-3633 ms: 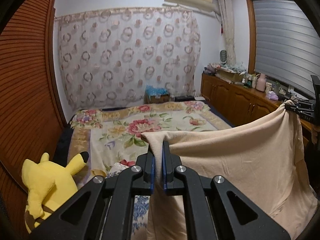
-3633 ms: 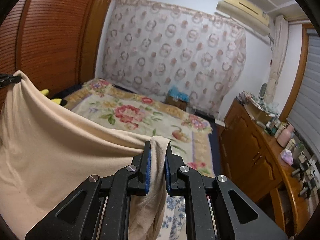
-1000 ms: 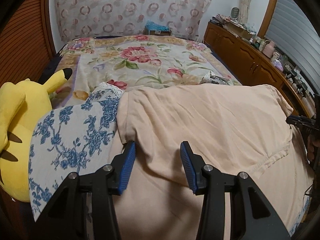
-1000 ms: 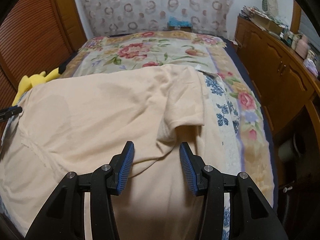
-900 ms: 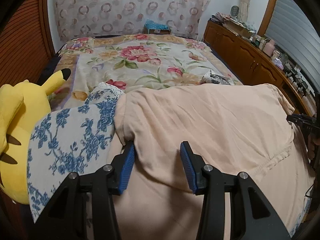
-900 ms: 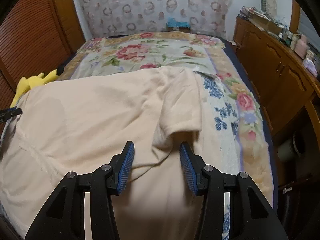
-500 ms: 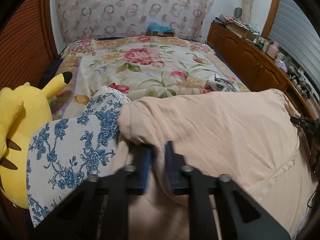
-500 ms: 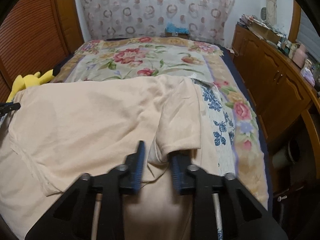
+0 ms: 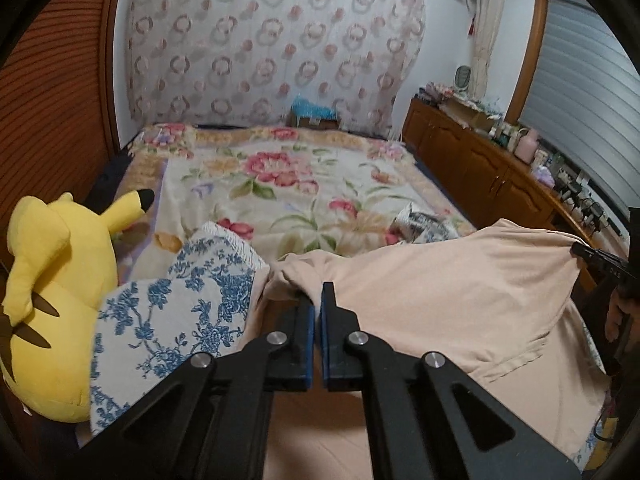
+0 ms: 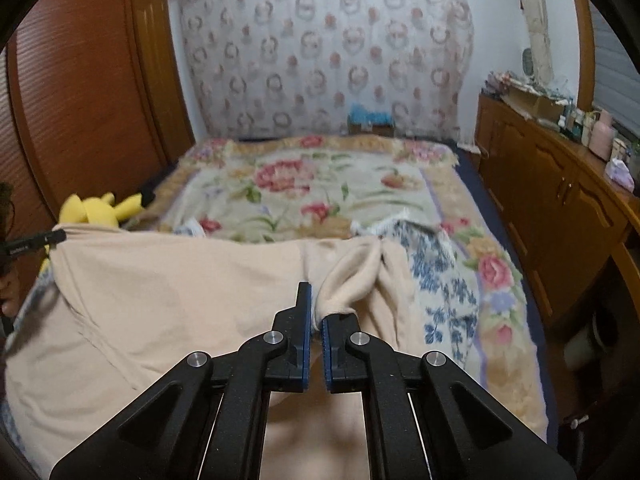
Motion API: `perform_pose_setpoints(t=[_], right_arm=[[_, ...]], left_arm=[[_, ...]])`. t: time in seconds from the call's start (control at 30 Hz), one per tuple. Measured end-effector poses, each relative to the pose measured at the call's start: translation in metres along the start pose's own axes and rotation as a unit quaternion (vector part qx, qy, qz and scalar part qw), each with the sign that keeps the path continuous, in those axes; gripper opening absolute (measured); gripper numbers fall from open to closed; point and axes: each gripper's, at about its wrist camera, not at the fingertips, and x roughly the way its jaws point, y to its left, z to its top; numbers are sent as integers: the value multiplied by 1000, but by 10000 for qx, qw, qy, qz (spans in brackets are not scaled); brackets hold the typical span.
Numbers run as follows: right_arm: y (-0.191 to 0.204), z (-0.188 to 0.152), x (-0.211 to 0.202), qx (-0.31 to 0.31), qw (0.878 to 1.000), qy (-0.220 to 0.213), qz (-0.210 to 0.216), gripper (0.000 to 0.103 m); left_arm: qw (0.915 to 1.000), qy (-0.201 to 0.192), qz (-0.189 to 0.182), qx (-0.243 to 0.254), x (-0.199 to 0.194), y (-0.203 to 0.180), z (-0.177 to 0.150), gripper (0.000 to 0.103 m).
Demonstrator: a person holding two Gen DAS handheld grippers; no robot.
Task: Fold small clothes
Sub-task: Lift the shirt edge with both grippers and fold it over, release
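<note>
A peach T-shirt [image 9: 452,292] is stretched between my two grippers over the near end of the bed. My left gripper [image 9: 317,300] is shut on the shirt's left sleeve edge and lifts it. My right gripper [image 10: 317,312] is shut on the bunched right sleeve [image 10: 352,280] of the same shirt [image 10: 180,292]. The right gripper's tip also shows at the right edge of the left wrist view [image 9: 600,262]; the left one's tip shows at the left edge of the right wrist view [image 10: 36,240]. The shirt's lower part hangs toward me.
A blue-flowered white cloth [image 9: 180,312] lies under the shirt on the floral bedspread [image 9: 288,184]. A yellow plush toy [image 9: 52,280] sits at the bed's left edge by the wooden wall. A wooden cabinet [image 10: 560,200] with clutter runs along the right side.
Both grippers were open over the flat shirt; they have shut on its two sleeve edges and raised them off the bed.
</note>
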Motion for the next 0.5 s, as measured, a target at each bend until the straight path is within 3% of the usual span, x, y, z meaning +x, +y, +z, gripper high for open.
perform_pose_setpoints(t=[0.23,0.5], right_arm=[[7,4,-46,-42,9993,-365,85,1],[21,-13,-111,-205,9970,-740,111,1]], left_arm=[[9996,-297,-2,-24,-42,-4,-4,0],[9981,-609,38,27,-97,-11,-32,0]])
